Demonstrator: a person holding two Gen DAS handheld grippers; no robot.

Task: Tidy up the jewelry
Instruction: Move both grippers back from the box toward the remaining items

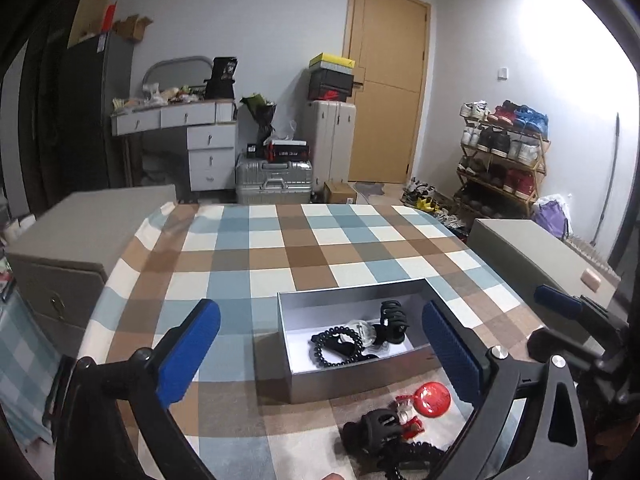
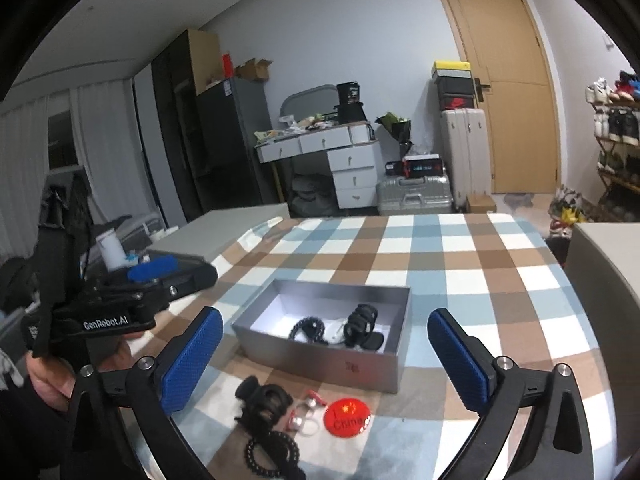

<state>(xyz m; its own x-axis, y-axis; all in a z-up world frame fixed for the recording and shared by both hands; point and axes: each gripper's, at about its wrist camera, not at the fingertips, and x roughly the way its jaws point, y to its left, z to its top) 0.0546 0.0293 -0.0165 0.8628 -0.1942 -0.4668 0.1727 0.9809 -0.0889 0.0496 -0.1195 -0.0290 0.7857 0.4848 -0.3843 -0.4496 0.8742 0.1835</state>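
A checked cloth [image 2: 440, 264] in blue, brown and white is being shown spread over the table, and everything below is being placed relative to the grey box [image 2: 320, 356] lying open on it.

The left gripper [image 1: 320, 344] is being held just in front of the box, its blue pads spread wide apart with nothing between them; in the right view the same tool [image 2: 152, 276] is being seen to the left of the box, gripped by a hand [image 2: 52, 376]. The right gripper [image 2: 324, 356] is likewise being held in front of the box, jaws fully apart and empty.

Inside the box, a black claw clip [image 2: 360, 326], a black bead bracelet [image 2: 308, 328] and a clear piece [image 2: 334, 332] are being kept together on the white floor.

In front of the box, outside it, further pieces are being left on the cloth: a second black clip [image 2: 266, 400], a black bead string [image 2: 272, 450], a red round badge [image 2: 346, 418] and small red-and-clear items [image 2: 306, 412], all lying close to one another.
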